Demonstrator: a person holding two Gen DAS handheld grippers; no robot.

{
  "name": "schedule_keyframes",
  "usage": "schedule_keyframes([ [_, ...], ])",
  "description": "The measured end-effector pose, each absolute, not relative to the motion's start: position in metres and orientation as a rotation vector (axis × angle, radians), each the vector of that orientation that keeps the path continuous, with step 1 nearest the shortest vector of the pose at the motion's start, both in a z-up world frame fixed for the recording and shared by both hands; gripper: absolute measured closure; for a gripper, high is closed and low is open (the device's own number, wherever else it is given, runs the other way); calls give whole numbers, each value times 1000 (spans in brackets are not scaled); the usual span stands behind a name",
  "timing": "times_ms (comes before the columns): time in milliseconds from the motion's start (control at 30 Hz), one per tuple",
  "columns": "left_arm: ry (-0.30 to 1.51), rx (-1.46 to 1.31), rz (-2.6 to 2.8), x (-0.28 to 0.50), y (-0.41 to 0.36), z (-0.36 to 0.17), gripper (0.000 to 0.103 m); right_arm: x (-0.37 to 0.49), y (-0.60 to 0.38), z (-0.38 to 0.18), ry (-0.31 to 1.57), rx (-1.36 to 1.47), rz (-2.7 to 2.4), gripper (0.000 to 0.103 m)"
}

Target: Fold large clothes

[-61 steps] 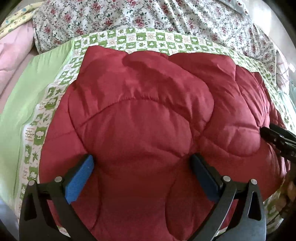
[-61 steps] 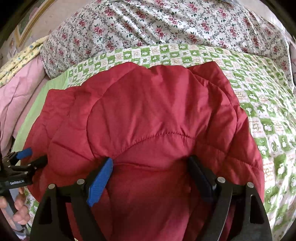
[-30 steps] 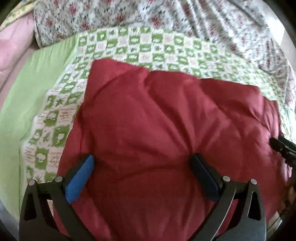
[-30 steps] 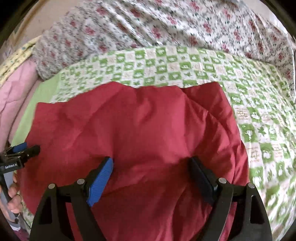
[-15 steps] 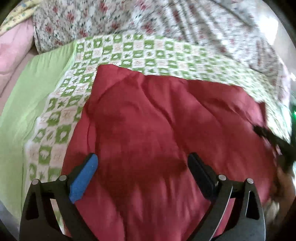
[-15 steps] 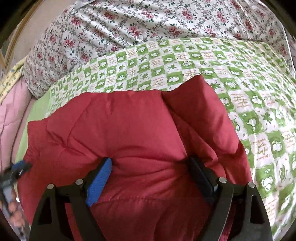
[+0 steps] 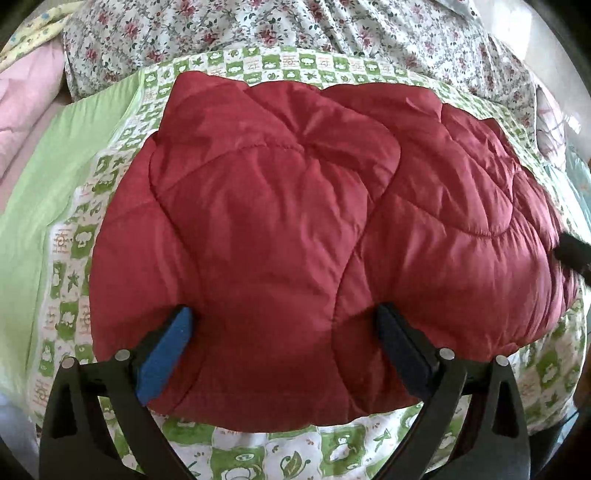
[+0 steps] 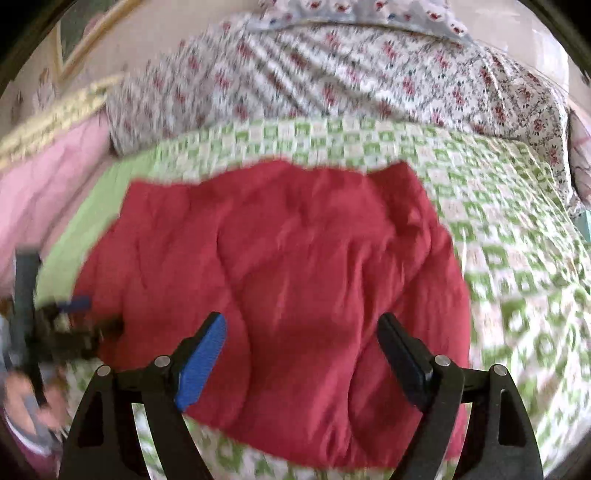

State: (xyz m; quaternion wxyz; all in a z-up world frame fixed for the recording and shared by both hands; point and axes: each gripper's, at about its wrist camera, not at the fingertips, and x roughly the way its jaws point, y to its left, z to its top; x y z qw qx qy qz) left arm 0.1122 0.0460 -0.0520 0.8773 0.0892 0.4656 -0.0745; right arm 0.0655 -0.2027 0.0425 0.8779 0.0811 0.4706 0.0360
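A puffy red quilted garment lies folded into a wide bundle on a green-and-white checked bedspread. My left gripper is open, its fingers spread over the garment's near left edge and pressing on it. My right gripper is open above the garment's near right part; that view is blurred by motion. The right gripper's tip shows at the right edge of the left wrist view. The left gripper shows at the left of the right wrist view.
A floral quilt is bunched along the far side of the bed. Pink bedding and a plain green sheet lie to the left. The checked bedspread extends to the right of the garment.
The garment has settled down onto the bed as a puffy bundle. Both grippers have pulled back toward its near edge, and the right one is still moving.
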Motion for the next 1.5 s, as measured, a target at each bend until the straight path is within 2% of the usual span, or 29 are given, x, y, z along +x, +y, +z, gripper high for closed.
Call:
schedule_keyframes([
  [100, 979, 173, -166, 107, 50, -47, 3, 61, -209, 15, 1019, 209, 82, 19],
  [233, 957, 154, -190, 86, 57, -32, 3, 55, -217, 9, 1011, 255, 81, 19],
  [367, 996, 161, -174, 93, 57, -55, 1, 57, -215, 6, 1008, 248, 77, 19],
  [600, 980, 203, -131, 100, 46, -65, 0, 55, -214, 8, 1009, 256, 68, 18],
  [1033, 948, 200, -113, 62, 48, -40, 0, 0, -196, 57, 904, 280, 97, 16],
  [1500, 938, 288, -64, 33, 47, -39, 0, -31, -174, 47, 981, 236, 149, 16],
])
